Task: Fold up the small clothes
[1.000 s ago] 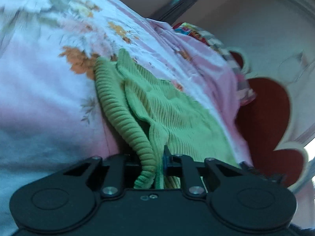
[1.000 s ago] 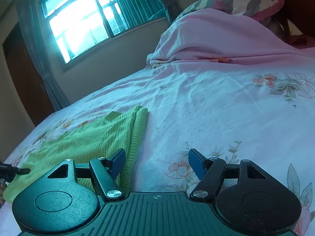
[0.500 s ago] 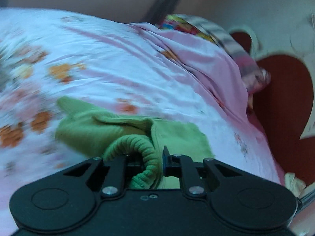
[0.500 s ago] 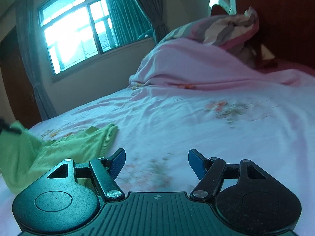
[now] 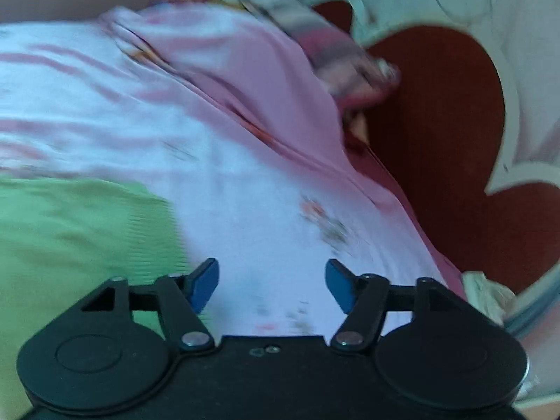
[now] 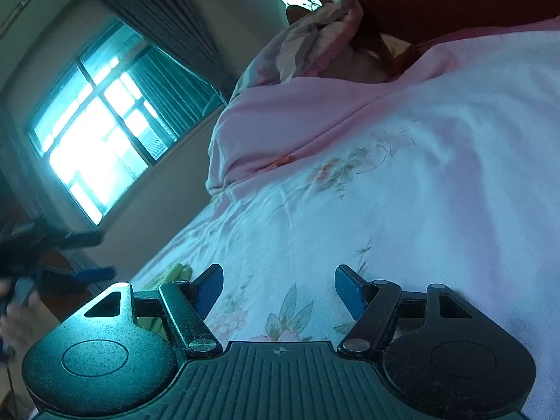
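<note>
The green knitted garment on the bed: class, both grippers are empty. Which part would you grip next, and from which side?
Probably the right-hand edge of the green knitted garment, the free border nearest the open left gripper. Come in low from the bare floral bedsheet side, one finger slid under the edge. The picture is blurred, so the exact hem cannot be told.
</note>
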The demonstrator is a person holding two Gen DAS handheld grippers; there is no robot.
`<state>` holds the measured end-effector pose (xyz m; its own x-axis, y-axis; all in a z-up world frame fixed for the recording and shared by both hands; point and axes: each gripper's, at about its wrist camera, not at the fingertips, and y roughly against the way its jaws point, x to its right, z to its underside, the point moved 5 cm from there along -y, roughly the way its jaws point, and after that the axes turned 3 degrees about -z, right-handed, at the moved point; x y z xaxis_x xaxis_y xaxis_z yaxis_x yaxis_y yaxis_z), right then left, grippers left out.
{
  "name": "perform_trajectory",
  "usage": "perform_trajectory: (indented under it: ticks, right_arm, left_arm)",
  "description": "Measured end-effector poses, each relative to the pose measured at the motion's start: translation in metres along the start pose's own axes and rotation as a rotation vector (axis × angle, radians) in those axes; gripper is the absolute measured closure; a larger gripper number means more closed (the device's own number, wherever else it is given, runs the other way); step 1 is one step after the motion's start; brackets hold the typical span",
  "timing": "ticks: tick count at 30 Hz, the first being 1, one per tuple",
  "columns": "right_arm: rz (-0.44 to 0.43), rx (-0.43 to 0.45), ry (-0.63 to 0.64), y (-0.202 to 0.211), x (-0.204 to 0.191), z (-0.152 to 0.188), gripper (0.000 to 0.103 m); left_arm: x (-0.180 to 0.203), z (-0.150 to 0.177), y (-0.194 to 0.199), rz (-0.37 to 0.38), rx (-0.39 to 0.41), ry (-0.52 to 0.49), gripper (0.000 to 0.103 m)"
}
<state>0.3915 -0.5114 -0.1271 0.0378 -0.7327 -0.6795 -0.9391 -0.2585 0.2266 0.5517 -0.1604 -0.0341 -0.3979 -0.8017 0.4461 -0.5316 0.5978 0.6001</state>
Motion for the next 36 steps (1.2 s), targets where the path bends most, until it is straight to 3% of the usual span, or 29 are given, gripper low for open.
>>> perform_trajectory:
  ticks: [3, 5, 7, 10, 13, 16, 19, 22, 24, 28, 33, 35, 36]
  right_arm:
    - [-0.001, -0.035, 0.035, -0.003, -0.007, 0.0, 0.033]
    - [-0.027, -0.061, 0.058, -0.001, -0.021, 0.0, 0.033]
    - [-0.107, -0.088, 0.045, 0.003, -0.045, 0.006, 0.034]
    - [-0.232, -0.186, -0.017, -0.005, -0.094, 0.03, 0.033]
    - [-0.288, -0.276, -0.025, -0.024, -0.139, 0.066, 0.033]
    - [-0.248, -0.331, -0.052, -0.041, -0.155, 0.093, 0.034]
    - [-0.23, -0.332, -0.111, -0.052, -0.153, 0.102, 0.034]
    - [-0.226, -0.339, -0.141, -0.066, -0.154, 0.103, 0.049]
    - [-0.173, -0.357, -0.143, -0.079, -0.151, 0.104, 0.059]
    - [-0.071, -0.368, -0.111, -0.097, -0.151, 0.108, 0.095]
    - [-0.113, -0.274, -0.026, -0.069, -0.164, 0.09, 0.097]
    - [-0.061, -0.276, 0.048, -0.066, -0.164, 0.093, 0.097]
    - [-0.034, -0.319, 0.049, -0.072, -0.157, 0.101, 0.097]
  left_arm:
    - [-0.066, 0.018, 0.058, -0.132, 0.095, 0.103, 0.036]
    - [-0.111, 0.05, 0.104, -0.234, 0.149, 0.155, 0.035]
    - [-0.138, 0.093, 0.139, -0.318, 0.162, 0.164, 0.037]
    - [-0.149, 0.151, 0.159, -0.363, 0.18, 0.143, 0.038]
    - [-0.134, 0.176, 0.148, -0.338, 0.187, 0.098, 0.038]
    - [-0.117, 0.179, 0.134, -0.336, 0.207, 0.026, 0.038]
    - [-0.106, 0.175, 0.122, -0.391, 0.193, -0.032, 0.039]
    - [-0.113, 0.171, 0.118, -0.407, 0.21, -0.021, 0.037]
    - [-0.117, 0.17, 0.115, -0.396, 0.204, -0.012, 0.036]
    - [-0.115, 0.172, 0.112, -0.407, 0.2, -0.033, 0.037]
    - [-0.114, 0.177, 0.116, -0.399, 0.222, -0.027, 0.039]
    - [-0.112, 0.18, 0.115, -0.404, 0.216, -0.037, 0.038]
    - [-0.112, 0.181, 0.115, -0.409, 0.21, -0.042, 0.037]
